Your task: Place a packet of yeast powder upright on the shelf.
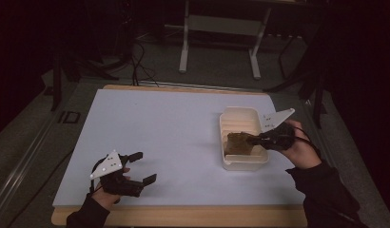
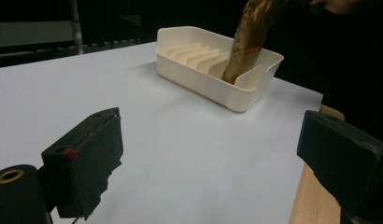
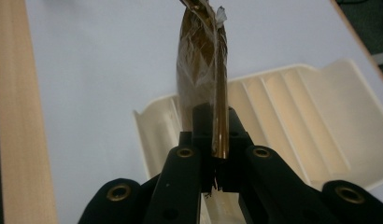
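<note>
Right tool (image 1: 252,140): brown packet (image 1: 238,143) in tray (image 1: 238,117)

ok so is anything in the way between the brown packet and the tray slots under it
Nothing visible is. The right gripper holds the brown packet upright, its lower end already inside the cream tray, and the ribbed slots beside it hold nothing else.

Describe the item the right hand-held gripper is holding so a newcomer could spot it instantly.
On the white table mat, find the cream ribbed tray at right. At its near end, the right hand-held gripper pinches a flat brown packet in crinkly clear wrap, the sole dark item in the pale tray.
</note>
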{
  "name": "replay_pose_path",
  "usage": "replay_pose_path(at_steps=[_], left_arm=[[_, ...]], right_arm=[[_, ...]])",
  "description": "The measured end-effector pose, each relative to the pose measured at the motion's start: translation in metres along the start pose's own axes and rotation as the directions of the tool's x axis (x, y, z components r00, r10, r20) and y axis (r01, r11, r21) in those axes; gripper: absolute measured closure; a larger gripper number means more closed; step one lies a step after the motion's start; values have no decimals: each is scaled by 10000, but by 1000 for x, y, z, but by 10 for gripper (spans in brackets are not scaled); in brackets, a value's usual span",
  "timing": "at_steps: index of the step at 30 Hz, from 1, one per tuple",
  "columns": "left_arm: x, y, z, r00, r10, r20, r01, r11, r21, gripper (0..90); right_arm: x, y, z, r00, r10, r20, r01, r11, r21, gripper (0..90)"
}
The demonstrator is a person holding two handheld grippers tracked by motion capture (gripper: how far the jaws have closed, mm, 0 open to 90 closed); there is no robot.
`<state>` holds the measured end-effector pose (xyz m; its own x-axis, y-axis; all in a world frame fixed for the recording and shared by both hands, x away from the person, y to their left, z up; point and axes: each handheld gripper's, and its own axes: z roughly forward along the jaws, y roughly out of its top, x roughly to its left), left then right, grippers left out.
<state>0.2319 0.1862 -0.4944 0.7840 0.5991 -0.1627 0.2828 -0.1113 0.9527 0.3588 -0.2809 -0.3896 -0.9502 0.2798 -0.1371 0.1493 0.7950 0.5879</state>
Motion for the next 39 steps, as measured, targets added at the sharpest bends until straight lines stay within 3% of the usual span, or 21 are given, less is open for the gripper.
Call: replay_pose_path(at_steps=[4, 12, 18, 29, 34, 39], left_arm=[[0, 0, 0, 10000, -25, 0, 25, 10000, -1, 78], [0, 0, 1, 10000, -2, 43, 2, 10000, 19, 78], [0, 0, 1, 10000, -22, 63, 22, 10000, 36, 78], [-1, 0, 1, 10000, 2, 57, -2, 10000, 13, 78], [-2, 1, 1, 10000, 5, 72, -5, 10000, 16, 78], [-2, 0, 1, 9999, 33, 109, -33, 10000, 26, 78]], right_arm=[[-7, -10, 2, 9989, 443, -156, -449, 9982, -390, 874], [-4, -9, -7, 9984, 538, 196, -530, 9978, -397, 781], [0, -1, -25, 9900, 1229, 685, -1153, 9877, -1053, 597], [21, 19, -46, 9803, 1454, 1338, -1115, 9661, -2330, 398], [34, 26, -44, 9748, 1507, 1645, -1072, 9631, -2470, 350], [52, 32, -38, 9797, 1360, 1470, -943, 9609, -2605, 322]])
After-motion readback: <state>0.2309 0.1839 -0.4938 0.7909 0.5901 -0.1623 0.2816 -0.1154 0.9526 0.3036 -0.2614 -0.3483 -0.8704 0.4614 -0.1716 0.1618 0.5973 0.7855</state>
